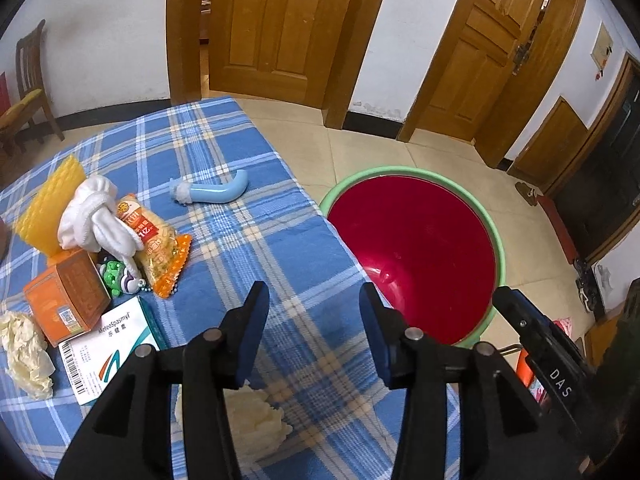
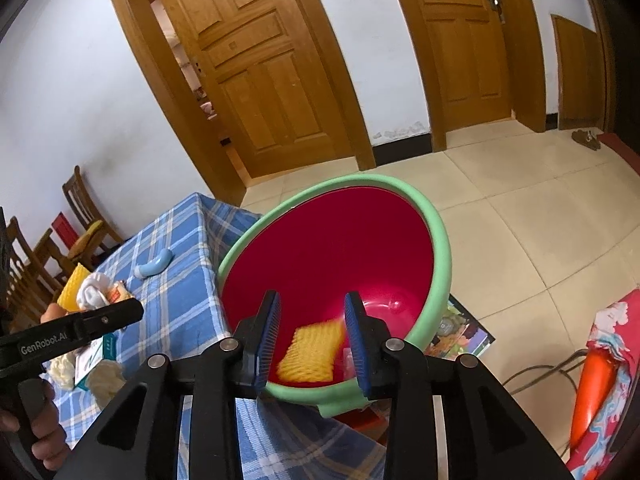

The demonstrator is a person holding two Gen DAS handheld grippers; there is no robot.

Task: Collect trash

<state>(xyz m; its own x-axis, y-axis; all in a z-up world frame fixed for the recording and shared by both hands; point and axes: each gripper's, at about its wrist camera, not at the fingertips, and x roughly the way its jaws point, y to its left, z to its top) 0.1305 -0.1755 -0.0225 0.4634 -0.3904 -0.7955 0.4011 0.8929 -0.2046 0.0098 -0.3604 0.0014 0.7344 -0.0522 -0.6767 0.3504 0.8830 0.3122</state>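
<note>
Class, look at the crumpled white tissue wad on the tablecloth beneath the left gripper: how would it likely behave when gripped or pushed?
The tissue wad looks crumpled and airy, so it is probably very light and would squash between the fingers. Irregular and soft, it would likely slide on the tablecloth, not roll.

Bin (image 2: 436, 248): red inside, green rim, on the floor against the table's edge. Blurred yellow foam net piece (image 2: 312, 354) is inside it, by the near wall.

Rest relative to the bin, all on the table:
- crumpled cream tissue (image 1: 256, 420), nearest, under the left gripper
- second crumpled tissue (image 1: 26, 354), farthest out
- white MeteoSpasmyl box (image 1: 106, 350), flat, between the two tissues
- orange carton (image 1: 66, 300), tilted, touching the white box
- orange snack packet (image 1: 156, 250), beyond the carton
- yellow foam net (image 1: 50, 204), upright, behind the packet
</note>
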